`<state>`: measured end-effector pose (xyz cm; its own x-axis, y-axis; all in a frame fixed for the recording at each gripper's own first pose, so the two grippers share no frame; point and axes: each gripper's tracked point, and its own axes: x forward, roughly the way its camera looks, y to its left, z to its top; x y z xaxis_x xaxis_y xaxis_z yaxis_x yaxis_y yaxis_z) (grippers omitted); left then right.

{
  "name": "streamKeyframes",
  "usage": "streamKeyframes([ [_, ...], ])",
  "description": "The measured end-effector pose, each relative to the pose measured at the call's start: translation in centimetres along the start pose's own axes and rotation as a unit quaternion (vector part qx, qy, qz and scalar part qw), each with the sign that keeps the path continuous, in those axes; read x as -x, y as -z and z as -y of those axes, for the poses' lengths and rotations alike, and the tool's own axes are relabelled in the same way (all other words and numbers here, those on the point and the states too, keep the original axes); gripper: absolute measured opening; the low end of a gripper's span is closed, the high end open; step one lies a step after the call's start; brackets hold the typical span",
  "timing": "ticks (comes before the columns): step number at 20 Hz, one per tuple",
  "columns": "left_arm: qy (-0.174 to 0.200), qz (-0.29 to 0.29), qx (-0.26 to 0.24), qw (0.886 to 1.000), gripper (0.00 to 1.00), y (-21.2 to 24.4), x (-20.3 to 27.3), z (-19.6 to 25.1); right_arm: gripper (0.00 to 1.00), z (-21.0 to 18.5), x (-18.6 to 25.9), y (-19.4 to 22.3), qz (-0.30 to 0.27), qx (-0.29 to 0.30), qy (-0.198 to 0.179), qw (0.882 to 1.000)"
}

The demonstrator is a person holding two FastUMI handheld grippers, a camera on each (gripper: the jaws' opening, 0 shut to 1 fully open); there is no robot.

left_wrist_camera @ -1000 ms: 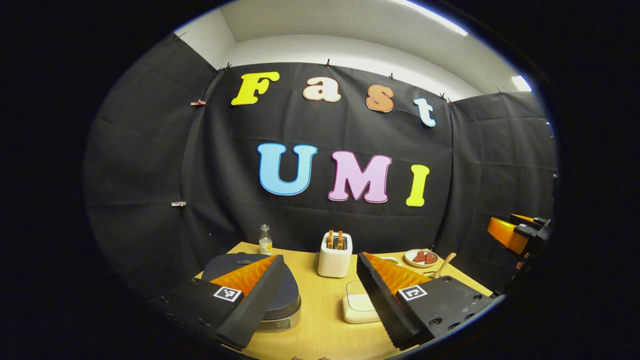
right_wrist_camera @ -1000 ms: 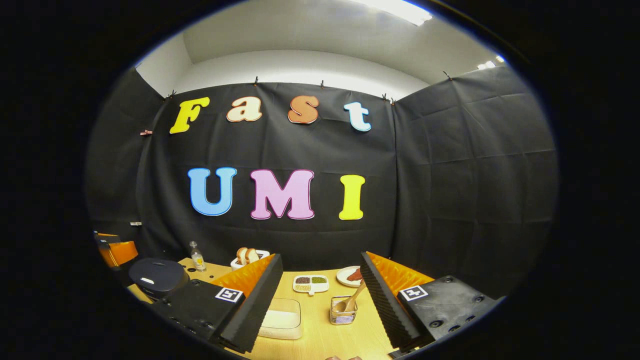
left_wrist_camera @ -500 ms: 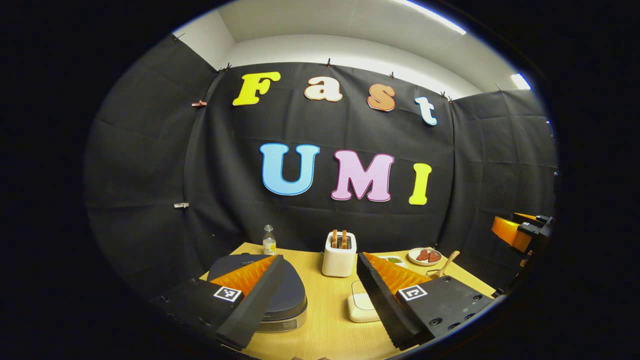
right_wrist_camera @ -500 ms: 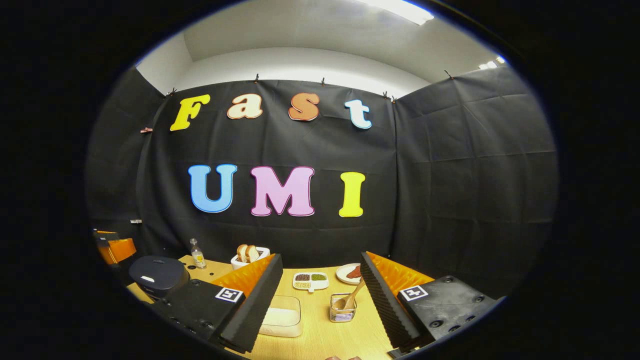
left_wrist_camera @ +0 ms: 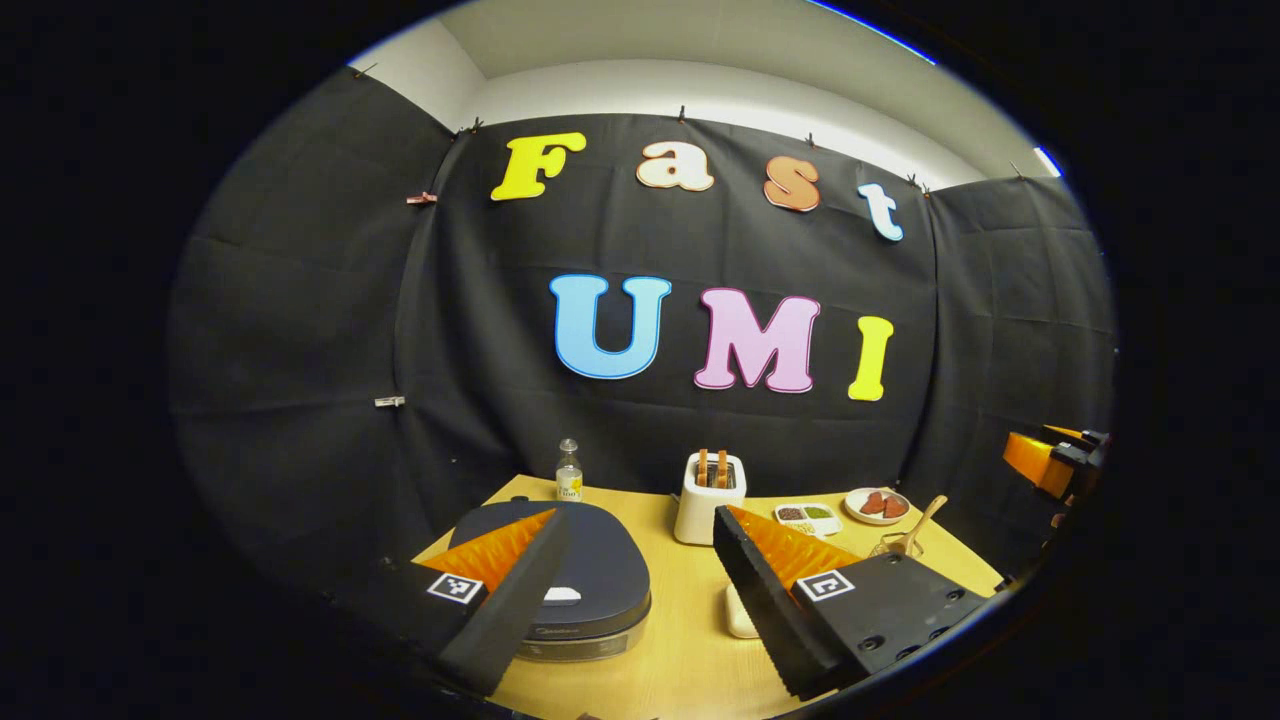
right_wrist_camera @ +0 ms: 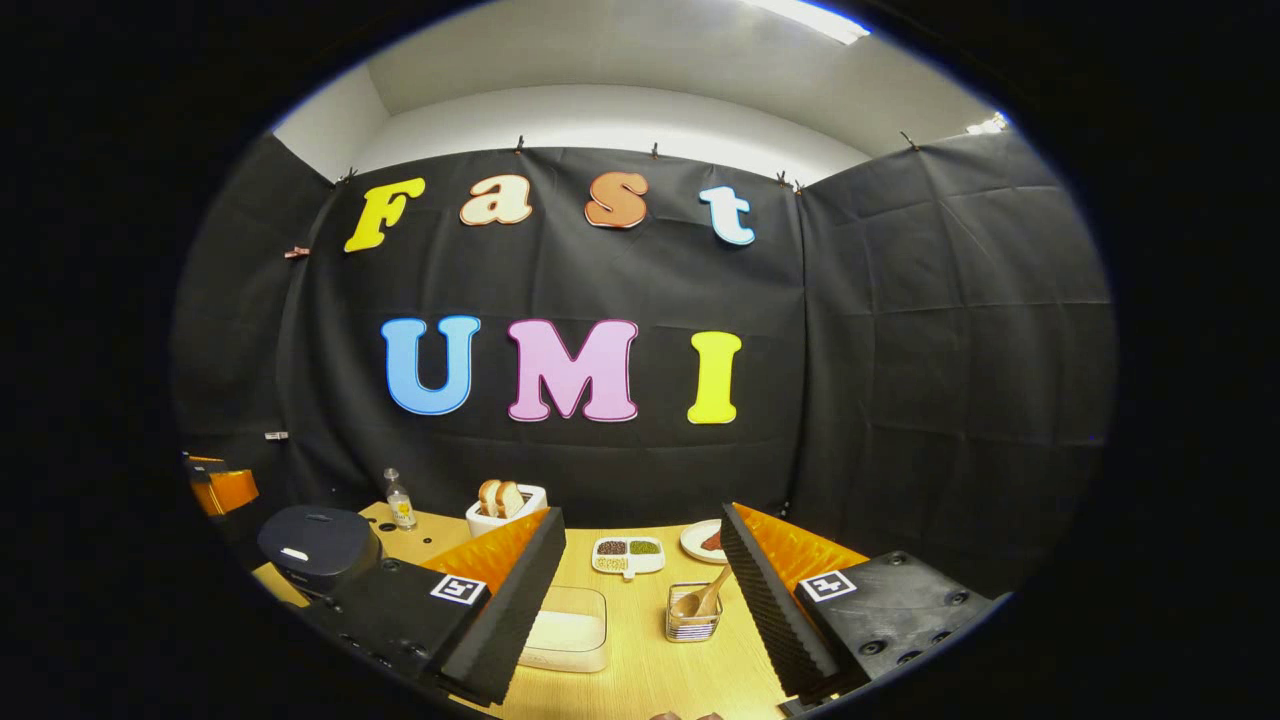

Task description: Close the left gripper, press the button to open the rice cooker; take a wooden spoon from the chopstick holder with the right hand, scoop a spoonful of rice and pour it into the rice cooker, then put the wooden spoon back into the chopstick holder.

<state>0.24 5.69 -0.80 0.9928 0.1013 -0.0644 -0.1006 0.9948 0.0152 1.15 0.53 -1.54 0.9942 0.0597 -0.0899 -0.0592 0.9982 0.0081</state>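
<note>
One dark lidded rice cooker [left_wrist_camera: 570, 575], lid down, was seen behind the left finger of the wide-open, empty left gripper [left_wrist_camera: 632, 600]. One wooden spoon [right_wrist_camera: 700, 599] stood in one wire chopstick holder [right_wrist_camera: 691, 622] between the spread, empty jaws of the right gripper [right_wrist_camera: 640, 610], beside one clear rice box [right_wrist_camera: 566, 642]. No writing could be read.
</note>
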Motion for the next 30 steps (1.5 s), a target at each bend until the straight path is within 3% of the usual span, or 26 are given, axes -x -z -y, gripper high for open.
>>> streamKeyframes([
  [2,-0.012,-0.003,-0.009,1.0,0.96,-0.3,-0.3,-1.5,0.96,0.4,-1.1,0.4,-0.011,-0.001,0.004,1.0],
  [4,-0.019,-0.017,-0.002,1.0,0.84,-0.1,-0.8,-2.6,0.98,0.7,-1.6,0.9,-0.019,0.0,0.008,1.0],
  [6,-0.015,-0.037,0.012,0.999,0.7,0.6,-0.9,-3.1,0.98,1.0,-2.1,0.9,-0.019,-0.001,0.011,1.0],
  [8,-0.026,-0.054,0.011,0.998,0.44,1.3,-1.6,-4.1,0.98,1.4,-2.9,1.3,-0.02,0.001,0.012,1.0],
  [10,-0.038,-0.072,0.017,0.997,0.33,1.8,-2.5,-4.9,0.98,1.9,-3.6,2.0,-0.027,0.006,0.015,0.999],
  [11,-0.042,-0.081,0.02,0.996,0.2,2.3,-2.9,-5.2,0.98,2.1,-3.9,2.2,-0.031,0.006,0.017,0.999],
  [13,-0.046,-0.097,0.025,0.994,0.07,3.1,-4.0,-5.7,0.98,2.5,-4.4,2.7,-0.037,0.002,0.02,0.999],
  [16,-0.035,-0.146,0.058,0.987,0.06,5.7,-5.8,-5.6,0.98,3.0,-5.1,3.3,-0.043,0.003,0.023,0.999],
  [20,-0.052,-0.186,0.107,0.975,0.06,9.2,-7.6,-6.8,0.98,3.7,-5.7,3.7,-0.048,-0.004,0.021,0.999],
  [30,-0.075,-0.253,0.094,0.96,0.06,15.4,-8.8,-6.9,0.98,4.0,-7.1,5.3,-0.066,-0.009,0.007,0.998],
])
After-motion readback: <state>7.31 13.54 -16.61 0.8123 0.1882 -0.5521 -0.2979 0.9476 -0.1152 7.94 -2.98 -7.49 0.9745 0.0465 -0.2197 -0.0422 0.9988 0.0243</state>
